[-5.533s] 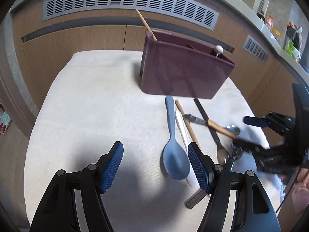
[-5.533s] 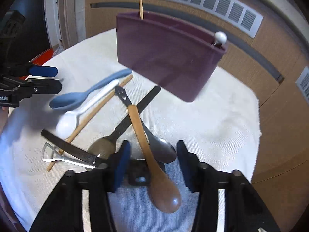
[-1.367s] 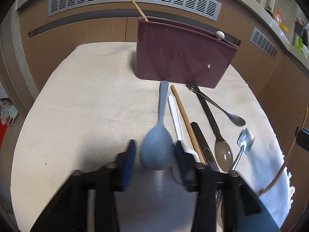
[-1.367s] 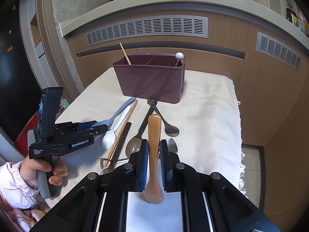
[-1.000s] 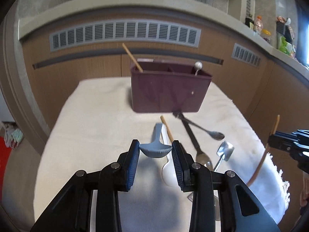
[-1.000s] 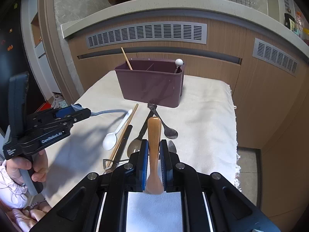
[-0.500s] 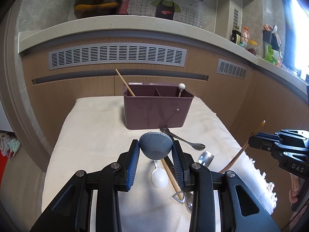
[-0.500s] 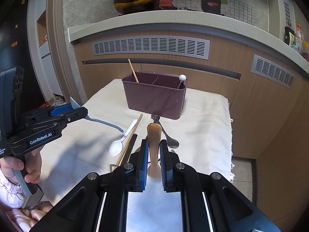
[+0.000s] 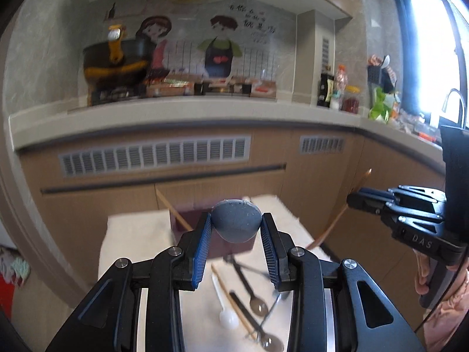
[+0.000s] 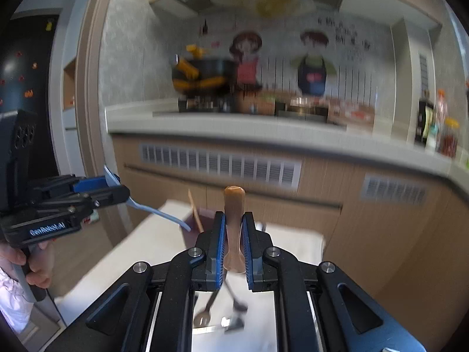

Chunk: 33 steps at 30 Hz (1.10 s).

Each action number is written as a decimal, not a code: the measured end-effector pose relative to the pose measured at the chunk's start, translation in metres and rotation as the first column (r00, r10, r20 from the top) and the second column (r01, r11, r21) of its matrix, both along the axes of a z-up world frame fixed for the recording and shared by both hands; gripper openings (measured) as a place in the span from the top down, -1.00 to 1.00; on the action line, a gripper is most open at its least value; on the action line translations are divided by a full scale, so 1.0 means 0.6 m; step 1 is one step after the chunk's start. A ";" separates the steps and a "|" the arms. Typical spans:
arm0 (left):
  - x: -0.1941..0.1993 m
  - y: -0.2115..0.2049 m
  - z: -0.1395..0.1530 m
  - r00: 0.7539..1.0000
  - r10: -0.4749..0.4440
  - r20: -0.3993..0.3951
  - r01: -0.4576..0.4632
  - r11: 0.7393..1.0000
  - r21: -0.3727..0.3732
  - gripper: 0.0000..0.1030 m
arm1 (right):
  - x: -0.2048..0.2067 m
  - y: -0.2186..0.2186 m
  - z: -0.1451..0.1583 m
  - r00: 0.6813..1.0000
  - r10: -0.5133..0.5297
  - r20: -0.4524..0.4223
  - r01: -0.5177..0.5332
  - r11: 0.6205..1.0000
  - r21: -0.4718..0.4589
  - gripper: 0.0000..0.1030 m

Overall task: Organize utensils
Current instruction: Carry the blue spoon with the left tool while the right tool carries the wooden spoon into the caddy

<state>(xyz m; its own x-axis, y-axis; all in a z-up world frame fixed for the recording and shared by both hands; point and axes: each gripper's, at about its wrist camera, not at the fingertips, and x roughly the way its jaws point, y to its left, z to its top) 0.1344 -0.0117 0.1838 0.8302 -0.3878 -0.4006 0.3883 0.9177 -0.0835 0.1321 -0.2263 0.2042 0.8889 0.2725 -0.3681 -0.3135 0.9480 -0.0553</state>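
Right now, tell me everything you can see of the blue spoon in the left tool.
The blue spoon looks like matte grey-blue plastic, lightly speckled. The left tool is shut on its rounded bowl, one blue pad against each side. It is lifted clear of the cloth, above and in front of the maroon caddy. In the right wrist view its slim, paler handle slopes down from the tool toward the caddy, its end free. Only the pads touch it.

My left tongs (image 9: 236, 228), black with blue ribbed pads, grip a grey-blue spoon (image 9: 236, 223). My right tongs (image 10: 233, 243) pinch a brown wooden spoon (image 10: 233, 205). The caddy (image 9: 193, 220) is maroon.
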 end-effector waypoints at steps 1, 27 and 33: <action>0.011 -0.001 0.029 0.999 0.006 0.036 -0.006 1.000 0.007 0.32 | 0.010 0.003 0.023 0.999 -0.004 0.038 0.003 1.000 0.003 0.79; 0.360 0.009 -0.147 0.962 0.006 -0.272 0.000 1.000 0.025 0.32 | 0.354 0.070 -0.224 0.949 0.025 -0.315 -0.029 1.000 -0.010 0.79; 0.381 0.009 -0.203 0.940 0.008 -0.341 -0.005 1.000 0.011 0.30 | 0.370 0.073 -0.272 0.933 0.007 -0.361 -0.023 0.999 -0.040 0.77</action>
